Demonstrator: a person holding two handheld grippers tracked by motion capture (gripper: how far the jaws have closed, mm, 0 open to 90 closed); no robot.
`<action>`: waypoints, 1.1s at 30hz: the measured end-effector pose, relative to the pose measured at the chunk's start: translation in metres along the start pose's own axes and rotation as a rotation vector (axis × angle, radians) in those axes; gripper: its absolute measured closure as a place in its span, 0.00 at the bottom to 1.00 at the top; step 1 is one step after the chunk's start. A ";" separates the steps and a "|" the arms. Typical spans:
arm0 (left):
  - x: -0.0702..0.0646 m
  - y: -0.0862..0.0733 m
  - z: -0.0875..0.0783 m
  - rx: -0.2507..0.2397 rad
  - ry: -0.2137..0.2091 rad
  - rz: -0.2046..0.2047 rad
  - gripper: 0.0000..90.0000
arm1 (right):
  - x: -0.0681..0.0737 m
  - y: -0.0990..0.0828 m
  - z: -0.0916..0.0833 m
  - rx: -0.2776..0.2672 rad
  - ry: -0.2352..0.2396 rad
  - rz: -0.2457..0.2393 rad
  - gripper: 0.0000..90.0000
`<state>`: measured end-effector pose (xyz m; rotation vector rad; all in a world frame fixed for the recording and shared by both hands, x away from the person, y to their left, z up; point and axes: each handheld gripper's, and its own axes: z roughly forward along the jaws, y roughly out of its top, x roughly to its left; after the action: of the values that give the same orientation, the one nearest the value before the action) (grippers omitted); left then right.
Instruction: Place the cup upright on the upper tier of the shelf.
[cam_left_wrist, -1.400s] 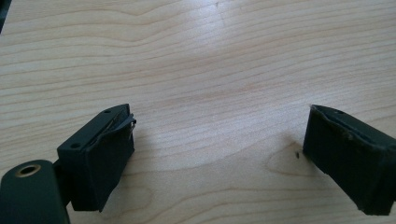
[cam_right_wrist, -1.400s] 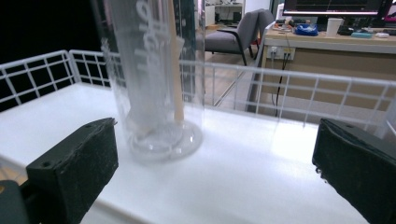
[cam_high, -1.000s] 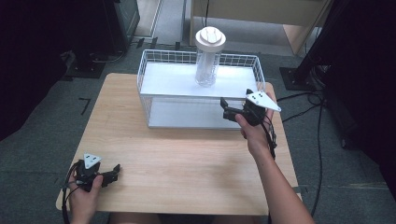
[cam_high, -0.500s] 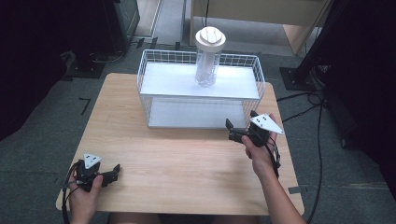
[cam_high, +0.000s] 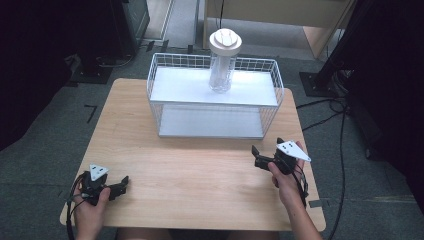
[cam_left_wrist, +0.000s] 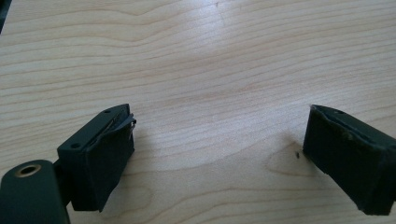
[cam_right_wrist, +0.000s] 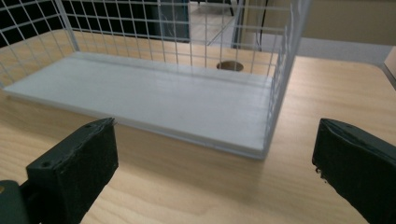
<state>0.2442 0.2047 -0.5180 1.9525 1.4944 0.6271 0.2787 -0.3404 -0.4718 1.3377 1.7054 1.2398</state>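
- The wooden bench (cam_high: 200, 175) runs wider than deep under the high view, its grain lying left to right; a round hole (cam_right_wrist: 229, 66) is cut in it behind the rack.
- A white wire rack (cam_high: 216, 102) with two white shelves stands on the far half of the bench, its long axis lying left to right, its open front facing the person. In the right gripper view the lower shelf (cam_right_wrist: 149, 100) lies flat on the bench.
- A clear bottle (cam_high: 223, 62) with a wide white cap stands upright on the top shelf, a little right of its middle, long axis vertical.
- The right gripper (cam_high: 263, 154) is held over the bench's right side, in front of the rack's right corner and apart from it, pointing left and toward the rack. Its jaws stand wide apart, grasping nothing.
- The left gripper (cam_high: 120, 186) rests low at the near left corner of the bench, well apart from the rack, pointing right. Its jaws are released too, spread over bare wood.
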 end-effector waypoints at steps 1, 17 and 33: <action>0.000 0.000 0.000 0.000 0.000 0.000 0.10 | -0.002 -0.003 -0.002 0.006 -0.004 0.002 0.00; 0.000 0.000 0.000 -0.001 0.000 0.000 0.10 | -0.033 -0.051 -0.042 0.119 -0.095 0.047 0.01; -0.001 0.000 0.000 0.000 0.005 -0.006 0.10 | -0.050 -0.075 -0.063 0.300 -0.224 0.055 0.03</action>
<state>0.2438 0.2036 -0.5181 1.9469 1.5025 0.6297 0.2101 -0.4088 -0.5228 1.6410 1.7493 0.8466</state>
